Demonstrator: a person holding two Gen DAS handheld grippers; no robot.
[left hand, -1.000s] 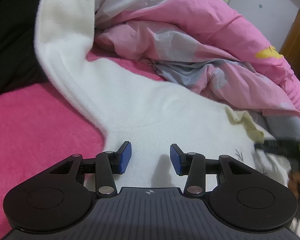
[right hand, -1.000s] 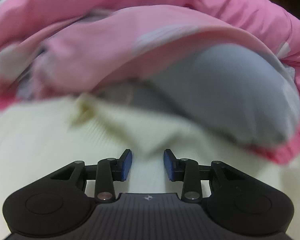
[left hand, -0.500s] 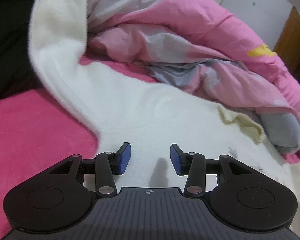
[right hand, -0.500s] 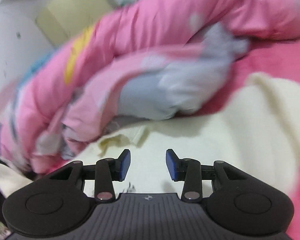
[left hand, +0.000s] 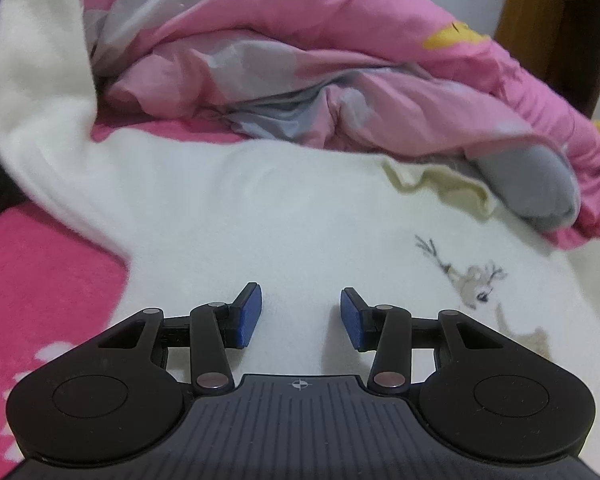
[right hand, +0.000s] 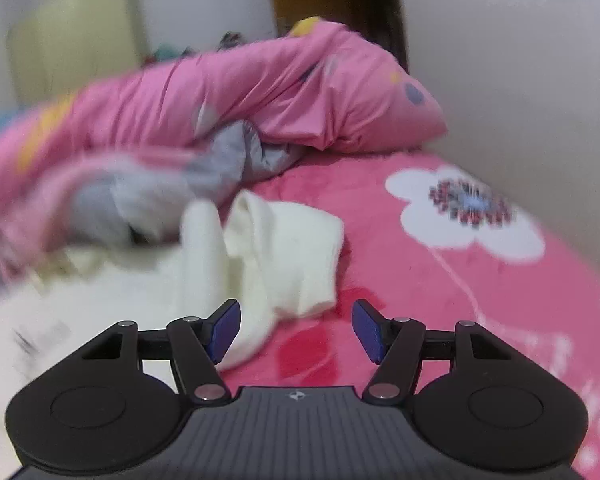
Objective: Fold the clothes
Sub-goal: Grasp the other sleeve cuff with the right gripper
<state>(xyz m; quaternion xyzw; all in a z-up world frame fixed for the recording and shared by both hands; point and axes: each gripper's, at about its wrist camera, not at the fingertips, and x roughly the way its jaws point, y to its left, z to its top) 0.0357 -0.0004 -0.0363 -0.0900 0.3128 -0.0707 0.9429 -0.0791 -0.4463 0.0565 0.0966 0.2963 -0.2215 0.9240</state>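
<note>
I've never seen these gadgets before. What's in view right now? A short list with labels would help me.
garment: cream sweater spread flat on the bed, small deer motif on it
sleeve: one sleeve lies bunched on the pink blanket
bedding: pink and grey quilt heaped behind the sweater
left claw: open over the sweater, nothing between its pads
right claw: jaws opening, sleeve end beside its left pad, nothing gripped
folding: not yet visibly folded
</note>
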